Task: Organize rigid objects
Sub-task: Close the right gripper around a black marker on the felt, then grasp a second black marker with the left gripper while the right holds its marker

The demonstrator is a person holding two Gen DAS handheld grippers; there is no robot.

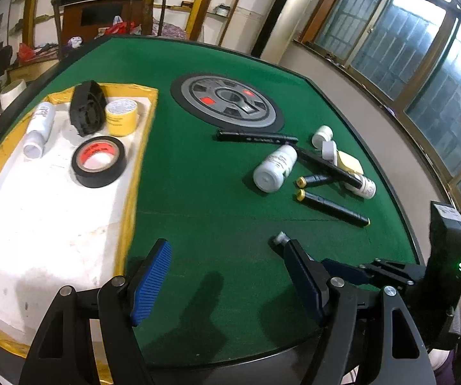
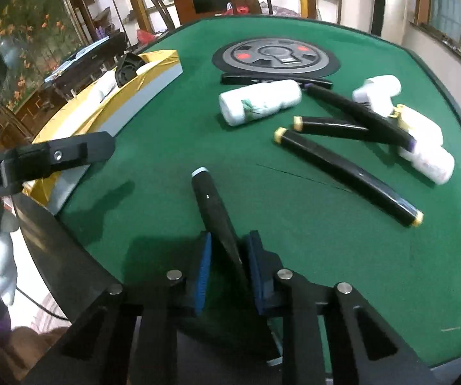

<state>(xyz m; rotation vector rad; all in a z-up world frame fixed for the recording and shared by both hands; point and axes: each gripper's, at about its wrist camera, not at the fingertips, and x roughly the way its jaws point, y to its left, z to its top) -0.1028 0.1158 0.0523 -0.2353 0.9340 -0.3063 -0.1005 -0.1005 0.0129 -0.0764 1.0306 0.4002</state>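
Note:
My right gripper (image 2: 227, 266) is shut on a black marker (image 2: 213, 205) whose grey-capped tip points away over the green felt. That tip (image 1: 280, 236) also shows in the left wrist view, behind my left gripper's right finger. My left gripper (image 1: 227, 277) is open and holds nothing, hovering over the felt beside the tray (image 1: 54, 224). The tray holds a white bottle (image 1: 39, 128), a black object (image 1: 88, 109), a yellow tape roll (image 1: 121, 117) and a black tape roll (image 1: 99, 162). Loose on the felt lie white bottles (image 2: 259, 101) and black markers (image 2: 349, 176).
A round grey panel (image 1: 227, 101) sits in the table's centre with a long black marker (image 1: 256, 137) in front of it. More white bottles (image 2: 429, 157) crowd the right side under crossed markers (image 2: 358, 112). A white-gloved hand (image 2: 3, 266) is at the left. Chairs and shelves stand beyond the table.

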